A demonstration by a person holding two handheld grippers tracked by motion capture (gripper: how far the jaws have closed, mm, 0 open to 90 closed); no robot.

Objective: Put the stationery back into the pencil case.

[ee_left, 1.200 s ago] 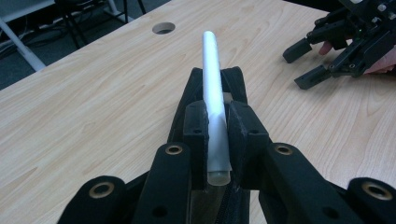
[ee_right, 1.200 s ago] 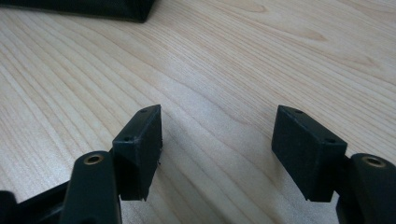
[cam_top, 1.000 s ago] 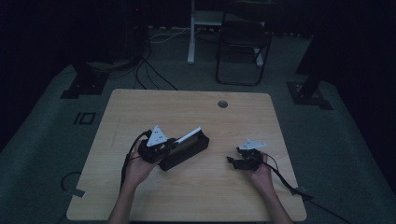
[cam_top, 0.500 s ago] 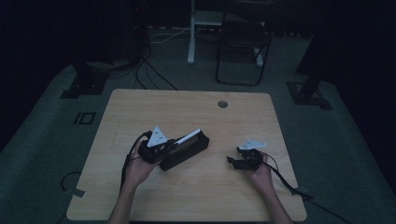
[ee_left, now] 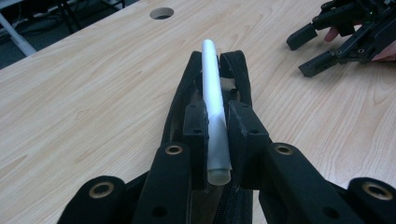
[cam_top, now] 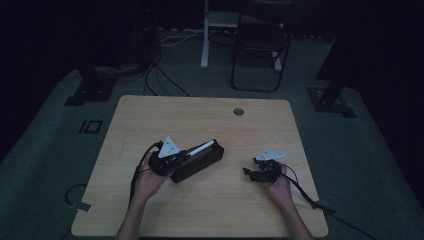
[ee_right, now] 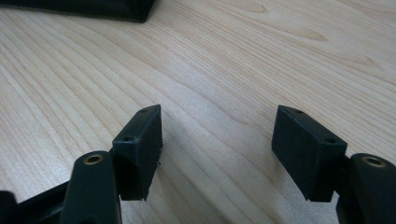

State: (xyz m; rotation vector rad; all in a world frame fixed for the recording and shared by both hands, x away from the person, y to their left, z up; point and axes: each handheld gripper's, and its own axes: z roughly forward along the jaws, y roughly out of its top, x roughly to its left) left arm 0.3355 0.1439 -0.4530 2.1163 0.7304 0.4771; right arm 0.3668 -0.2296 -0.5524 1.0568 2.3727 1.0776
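- The left gripper (ee_left: 217, 135) is clamped on a white pen (ee_left: 213, 102), its jaws pressing the barrel on both sides near the blunt end; the pen lies lengthwise over a black zip pouch (ee_left: 236, 70) whose opening gapes beneath it, which looks like a line-up for feeding the pen along the slot; whether it is going in or coming out I cannot tell.
- In the high view the pouch (cam_top: 200, 161) sits near the middle of the wooden table (cam_top: 180, 115), pointing toward 2 o'clock from the left gripper (cam_top: 167, 156).
- The right gripper (ee_right: 217, 149) is spread wide with nothing between its jaws, low over bare wood; in the high view it (cam_top: 262, 169) rests at 3 o'clock from the pouch, well apart, probably parked to leave the left hand room.
- Open room: broad bare wood from 10 to 1 o'clock, up to the cable hole (cam_top: 238, 111); the near edge lies close behind both hands at 6 o'clock, so moving forward is the freer direction.
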